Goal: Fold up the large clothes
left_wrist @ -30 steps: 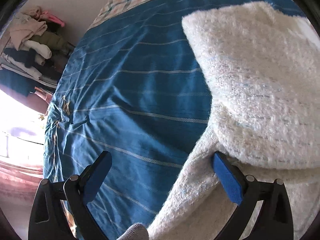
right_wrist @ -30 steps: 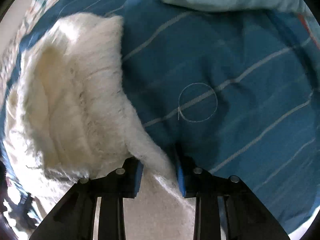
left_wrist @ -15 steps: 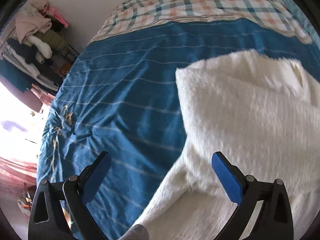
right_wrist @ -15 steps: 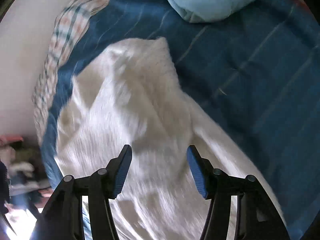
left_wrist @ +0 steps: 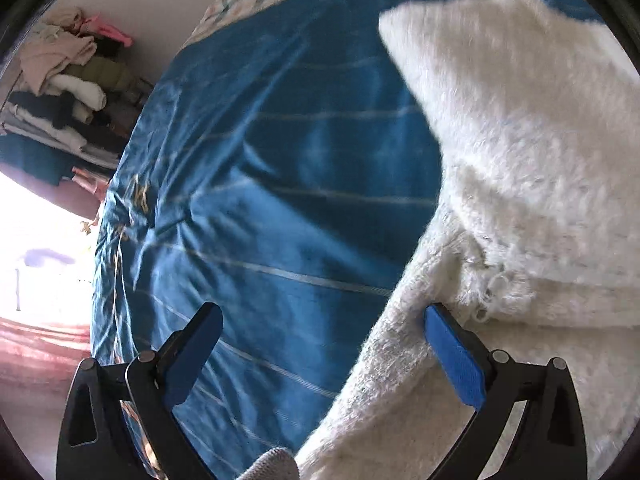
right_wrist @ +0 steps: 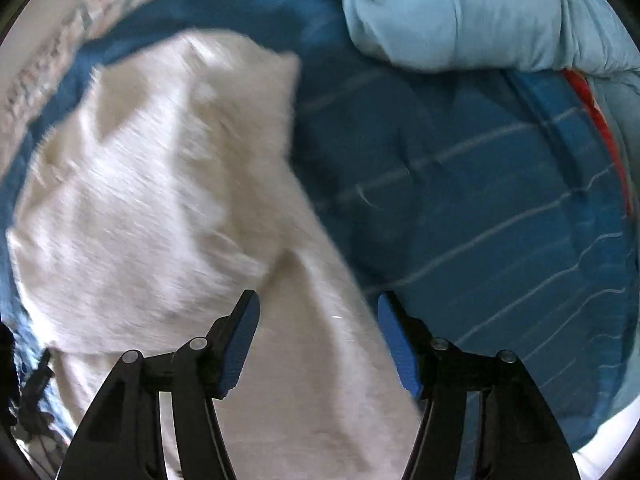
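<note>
Left wrist view first: lying at 9 o'clock, a rack piled with folded clothes [left_wrist: 60, 92] against the wall; spreading through the middle, a blue striped bedspread [left_wrist: 260, 200]; filling 1 to 5 o'clock, a fluffy white garment [left_wrist: 520, 140], one layer already doubled over another, its loose strip running from about 2 o'clock down to 6 o'clock. Left gripper [left_wrist: 320, 360] hovering with fingers spread wide, clamping nothing, the right-hand pad resting at the garment's edge, the other pad over bare bedspread. Right wrist view next: same garment [right_wrist: 160, 200] sprawling from 9 to 11 o'clock and trailing a long strip toward 6 o'clock, straight between the pads of the right gripper [right_wrist: 318, 344]; fingers apart here too, gripping nothing. Sitting at 12 to 2 o'clock, a pale blue pillow [right_wrist: 460, 12], with a checked sheet [right_wrist: 52, 52] showing at 10 o'clock. Judging from both views, the strip's long axis pointing roughly along the right fingers, and lying closer to centre there than on the left, so probably the nearer pick for the right side. Blurring badly from motion in the right view; impossible to tell sleeve from hem. Near end of the strip cut off below both frames, collar and far edges hidden.
</note>
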`<state>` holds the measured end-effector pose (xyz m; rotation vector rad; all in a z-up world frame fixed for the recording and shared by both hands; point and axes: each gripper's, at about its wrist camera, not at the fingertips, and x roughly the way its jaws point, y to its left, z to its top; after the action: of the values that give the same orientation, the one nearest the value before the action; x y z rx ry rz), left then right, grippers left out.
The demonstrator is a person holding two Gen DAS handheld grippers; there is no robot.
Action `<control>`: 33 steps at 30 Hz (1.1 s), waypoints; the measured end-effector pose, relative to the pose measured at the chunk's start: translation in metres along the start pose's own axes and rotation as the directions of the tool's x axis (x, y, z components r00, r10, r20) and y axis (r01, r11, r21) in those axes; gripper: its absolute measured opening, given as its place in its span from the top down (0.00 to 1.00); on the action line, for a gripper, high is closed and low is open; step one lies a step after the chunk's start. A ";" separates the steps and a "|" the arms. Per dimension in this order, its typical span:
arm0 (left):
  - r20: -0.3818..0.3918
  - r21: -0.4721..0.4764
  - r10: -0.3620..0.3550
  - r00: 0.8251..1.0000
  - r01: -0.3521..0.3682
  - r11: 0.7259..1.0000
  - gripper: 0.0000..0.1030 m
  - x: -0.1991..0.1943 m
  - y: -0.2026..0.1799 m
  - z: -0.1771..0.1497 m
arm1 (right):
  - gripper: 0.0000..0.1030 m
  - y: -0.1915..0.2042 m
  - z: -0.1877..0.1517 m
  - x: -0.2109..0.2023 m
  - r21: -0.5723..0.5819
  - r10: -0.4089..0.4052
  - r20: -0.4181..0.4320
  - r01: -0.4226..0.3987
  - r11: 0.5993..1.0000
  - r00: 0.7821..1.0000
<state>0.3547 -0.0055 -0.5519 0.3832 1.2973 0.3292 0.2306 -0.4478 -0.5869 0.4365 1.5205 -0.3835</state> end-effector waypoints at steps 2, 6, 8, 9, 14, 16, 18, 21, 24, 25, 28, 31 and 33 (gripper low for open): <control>0.001 -0.016 0.018 1.000 -0.018 1.000 0.00 0.006 -0.003 0.007 | 0.38 -0.003 0.003 0.014 -0.012 -0.009 -0.008 0.009 1.000 1.000; -0.008 -0.032 0.020 1.000 -0.021 0.999 0.00 0.015 -0.003 0.019 | 0.49 0.007 0.021 0.034 -0.143 -0.091 0.028 0.094 0.985 0.995; 0.000 -0.021 0.015 1.000 -0.015 1.000 0.00 0.016 -0.004 0.018 | 0.54 0.000 0.024 0.039 -0.157 -0.093 0.049 0.100 0.983 0.994; 0.008 -0.009 0.017 1.000 -0.017 1.000 0.00 0.017 -0.005 0.017 | 0.54 -0.006 0.028 0.042 -0.118 -0.079 0.039 0.083 0.990 0.996; -0.001 -0.037 -0.011 1.000 0.011 0.999 0.00 0.021 -0.003 0.017 | 0.54 -0.010 0.033 0.042 -0.060 -0.085 -0.005 0.084 0.995 0.996; -0.015 -0.061 -0.037 0.999 0.036 0.997 0.00 0.024 0.002 0.018 | 0.51 0.009 0.037 0.039 -0.076 -0.099 -0.027 0.097 0.992 0.995; -0.026 -0.073 -0.054 0.998 0.052 0.996 0.00 0.020 0.007 0.018 | 0.44 0.005 0.023 0.022 -0.086 -0.088 -0.029 0.086 0.993 0.996; -0.013 -0.110 -0.064 0.998 0.062 0.992 0.00 -0.009 0.018 0.013 | 0.30 0.014 0.003 0.002 -0.099 -0.083 -0.024 0.080 0.992 0.996; 0.040 -0.092 -0.023 0.999 0.026 0.995 0.00 -0.047 0.017 0.003 | 0.22 0.011 -0.018 -0.008 -0.102 -0.039 -0.038 0.035 0.994 0.999; 0.055 -0.086 -0.012 0.998 0.017 0.996 0.00 -0.063 0.014 -0.003 | 0.19 0.010 -0.020 -0.009 -0.107 -0.022 -0.041 0.018 0.994 0.999; 0.080 -0.073 0.007 0.997 -0.001 0.997 0.00 -0.100 -0.003 -0.022 | 0.15 -0.002 -0.040 -0.009 -0.127 0.043 -0.055 -0.049 0.991 0.998; 0.069 -0.049 0.035 0.997 -0.031 0.998 0.00 -0.123 -0.034 -0.042 | 0.15 -0.022 -0.053 -0.004 -0.129 0.116 -0.082 -0.126 0.984 0.990; 0.058 -0.048 0.062 0.996 -0.059 0.997 0.00 -0.136 -0.055 -0.055 | 0.15 -0.033 -0.048 0.001 -0.138 0.157 -0.090 -0.169 0.976 0.983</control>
<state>0.2700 -0.1097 -0.4718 0.3909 1.2199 0.3951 0.1728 -0.4524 -0.5893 0.4623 1.5650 -0.1274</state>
